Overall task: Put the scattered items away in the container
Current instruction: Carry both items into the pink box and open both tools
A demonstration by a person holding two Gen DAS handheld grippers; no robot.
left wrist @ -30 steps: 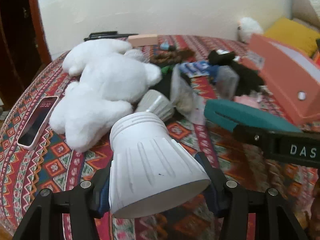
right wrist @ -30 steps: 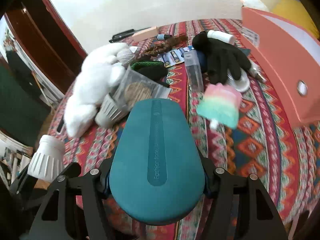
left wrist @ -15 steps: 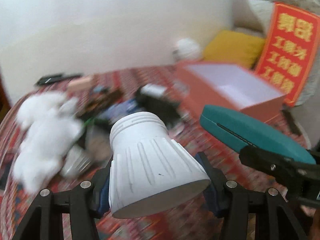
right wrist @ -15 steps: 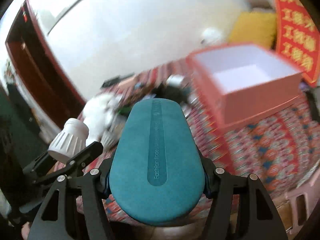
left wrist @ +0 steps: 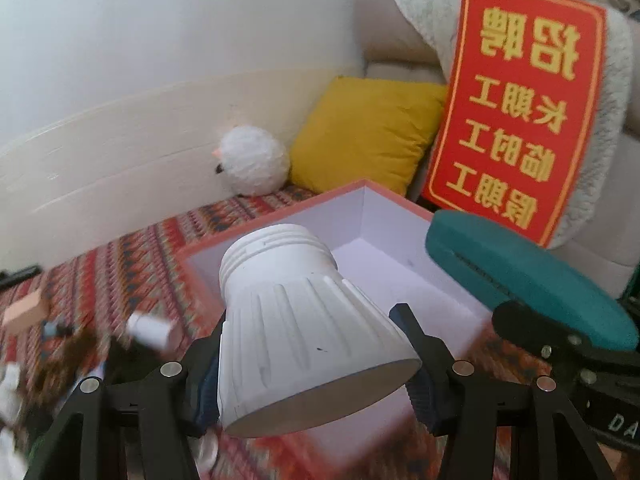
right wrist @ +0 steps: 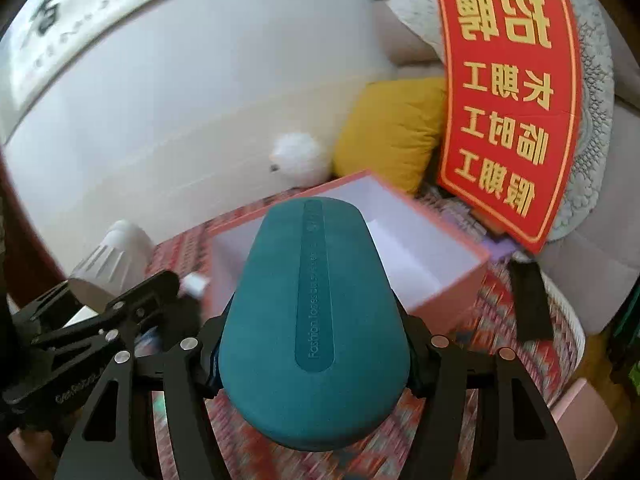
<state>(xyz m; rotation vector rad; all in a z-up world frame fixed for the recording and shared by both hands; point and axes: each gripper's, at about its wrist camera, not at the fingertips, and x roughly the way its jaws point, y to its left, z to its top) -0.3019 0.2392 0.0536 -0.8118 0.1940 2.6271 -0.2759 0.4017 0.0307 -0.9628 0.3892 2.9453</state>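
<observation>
left tool [left wrist: 312,364] clamping white lamp housing [left wrist: 304,320], right tool [right wrist: 314,356] clamping teal case [right wrist: 316,304]

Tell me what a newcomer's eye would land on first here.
Up close, the left tool clamps a white ribbed lamp housing and the right tool a teal case. Just beyond both sits the open pink box, white inside, with a big red sign with gold characters propped behind it at right.

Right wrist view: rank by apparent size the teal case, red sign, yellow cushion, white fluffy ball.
1. teal case, though it is nearest the lens, which inflates it
2. red sign
3. yellow cushion
4. white fluffy ball
</observation>
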